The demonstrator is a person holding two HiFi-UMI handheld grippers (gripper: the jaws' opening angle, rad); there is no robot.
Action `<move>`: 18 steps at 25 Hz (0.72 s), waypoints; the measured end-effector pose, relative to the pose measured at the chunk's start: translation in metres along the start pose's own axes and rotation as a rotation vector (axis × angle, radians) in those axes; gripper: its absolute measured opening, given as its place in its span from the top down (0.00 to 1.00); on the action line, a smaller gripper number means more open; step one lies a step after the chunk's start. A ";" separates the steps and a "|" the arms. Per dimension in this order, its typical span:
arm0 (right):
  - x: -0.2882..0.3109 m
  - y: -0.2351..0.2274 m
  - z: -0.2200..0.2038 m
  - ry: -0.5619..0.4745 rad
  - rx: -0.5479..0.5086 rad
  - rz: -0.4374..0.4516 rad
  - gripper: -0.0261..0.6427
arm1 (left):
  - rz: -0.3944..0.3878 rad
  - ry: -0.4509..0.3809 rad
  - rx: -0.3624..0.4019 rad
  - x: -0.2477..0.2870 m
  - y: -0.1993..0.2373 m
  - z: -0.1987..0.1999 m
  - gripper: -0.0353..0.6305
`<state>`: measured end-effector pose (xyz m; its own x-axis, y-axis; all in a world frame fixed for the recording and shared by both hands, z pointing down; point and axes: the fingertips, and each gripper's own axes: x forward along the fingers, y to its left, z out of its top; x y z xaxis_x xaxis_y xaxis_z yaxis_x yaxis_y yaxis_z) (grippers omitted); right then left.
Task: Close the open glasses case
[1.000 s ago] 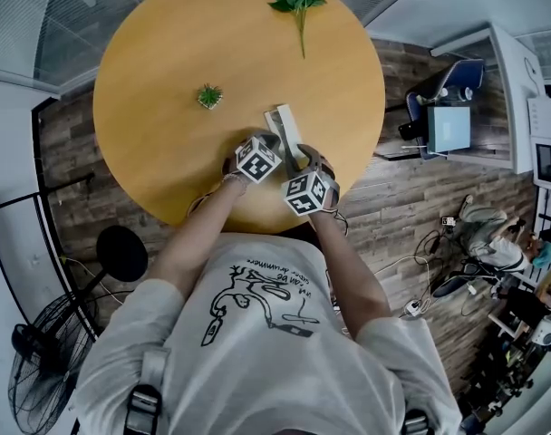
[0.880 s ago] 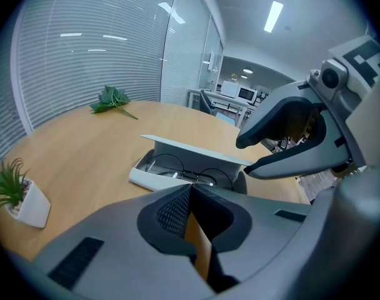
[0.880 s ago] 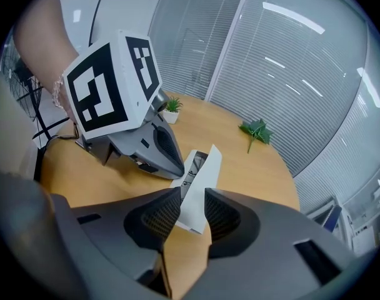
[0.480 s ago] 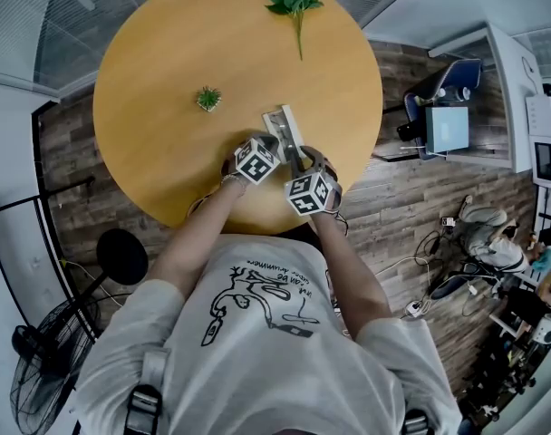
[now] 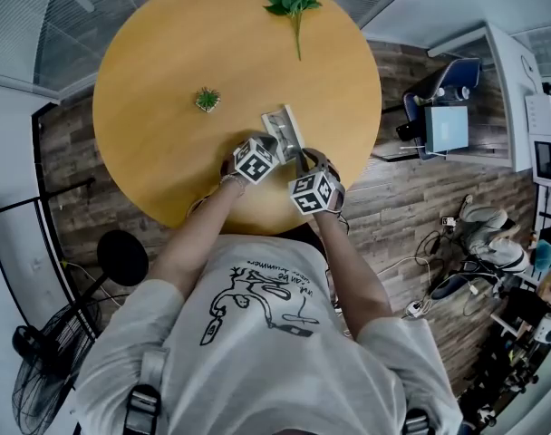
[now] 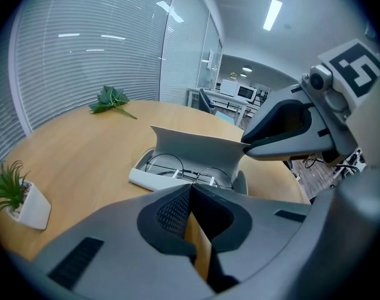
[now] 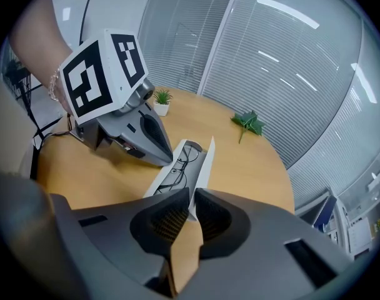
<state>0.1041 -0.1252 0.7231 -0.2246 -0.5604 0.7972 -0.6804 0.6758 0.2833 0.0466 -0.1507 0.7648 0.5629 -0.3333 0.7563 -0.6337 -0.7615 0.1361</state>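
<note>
The white glasses case (image 5: 283, 123) lies open on the round wooden table (image 5: 167, 71), its lid (image 6: 196, 149) standing up and black-rimmed glasses (image 6: 184, 170) in the tray. My left gripper (image 6: 190, 189) is shut with nothing in it, just short of the case's near side. My right gripper (image 7: 191, 200) is at the lid's near end. Its jaws are closing, and the thin lid edge (image 7: 202, 164) is pinched between the tips. The left gripper (image 7: 146, 136) reaches the tray's long side in the right gripper view. Both marker cubes (image 5: 257, 159) hide the fingertips in the head view.
A small potted plant (image 5: 207, 99) stands left of the case, and a green leafy sprig (image 5: 292, 3) lies at the table's far edge. The table's near edge is close to the person's body. Chairs and a cabinet (image 5: 448, 125) stand on the floor to the right.
The right gripper has edged slightly rightwards along the case's near end. The left gripper and the case stay where they were.
</note>
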 end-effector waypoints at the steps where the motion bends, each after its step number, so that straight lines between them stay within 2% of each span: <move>1: 0.000 -0.001 0.000 -0.001 -0.001 0.001 0.90 | 0.000 0.001 0.000 0.001 0.000 0.000 0.92; 18: 0.002 -0.010 -0.005 0.006 0.026 0.001 0.91 | -0.004 0.003 0.001 -0.001 0.000 0.001 0.92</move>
<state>0.1137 -0.1305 0.7243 -0.2211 -0.5566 0.8009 -0.6982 0.6637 0.2685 0.0467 -0.1513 0.7634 0.5638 -0.3287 0.7577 -0.6310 -0.7634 0.1383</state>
